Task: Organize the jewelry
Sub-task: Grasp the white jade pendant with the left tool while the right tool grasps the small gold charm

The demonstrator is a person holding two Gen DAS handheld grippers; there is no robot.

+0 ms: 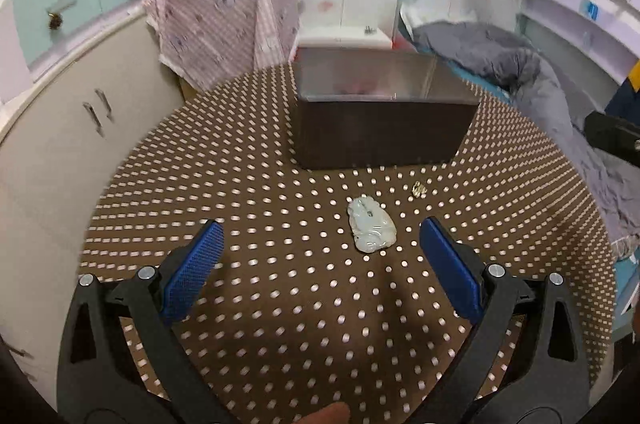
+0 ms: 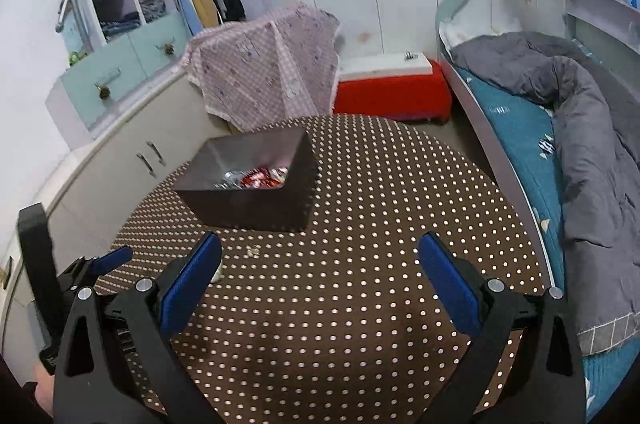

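Observation:
A pale green jade pendant [image 1: 371, 226] lies on the brown dotted tablecloth [image 1: 280, 304], just ahead of my open left gripper [image 1: 320, 228], nearer its right finger. A small gold piece [image 1: 418, 188] lies beyond it, in front of a dark open box [image 1: 380, 136]. In the right wrist view the box [image 2: 256, 200] holds red and silvery items [image 2: 260, 180]. The gold piece [image 2: 253, 249] lies before it. My right gripper [image 2: 320, 244] is open and empty above the cloth. The pendant's edge [image 2: 217, 276] peeks from behind its left finger.
The left gripper [image 2: 108, 260] shows at the right wrist view's left edge. A bed with a grey duvet [image 2: 580, 128] lies to the right. A white cabinet [image 2: 132, 176], a pink-cloth-covered object [image 2: 272, 80] and a red box [image 2: 392, 92] stand behind the round table.

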